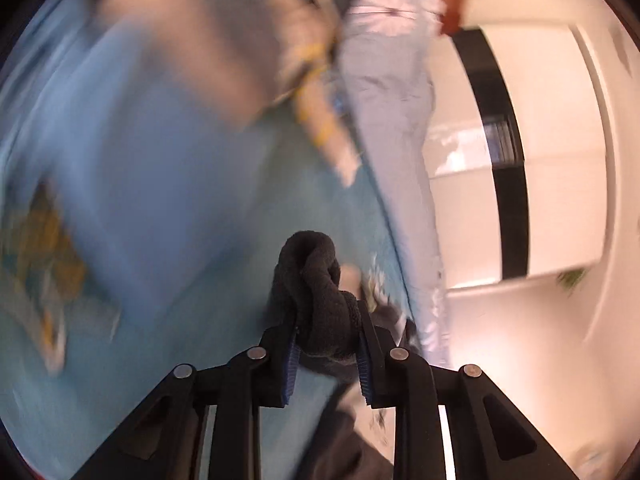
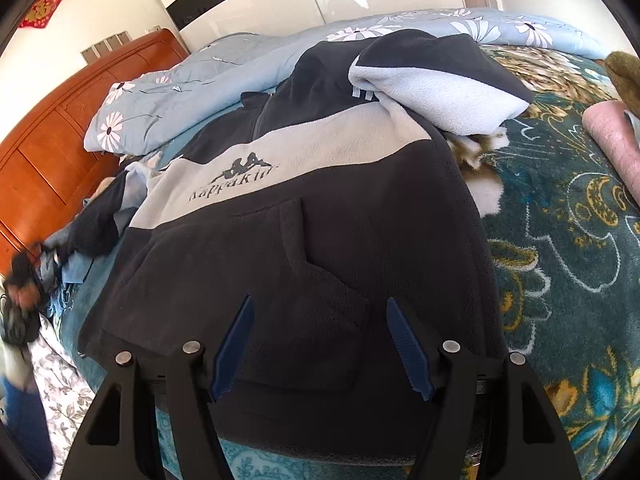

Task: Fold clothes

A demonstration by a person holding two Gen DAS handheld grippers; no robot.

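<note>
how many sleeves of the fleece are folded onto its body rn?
1: sleeve lies folded across the fleece jacket chest; the other is bunched in the left gripper.

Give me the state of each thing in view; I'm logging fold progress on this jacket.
left gripper: shut on a bunched dark cuff of the fleece.
right gripper: open, over the hem, holding nothing.
fleece jacket: spread front up, zipper closed, one sleeve folded across the chest.
floral duvet: crumpled behind the jacket.
pink cloth: rolled or folded at the bed's edge.
</note>
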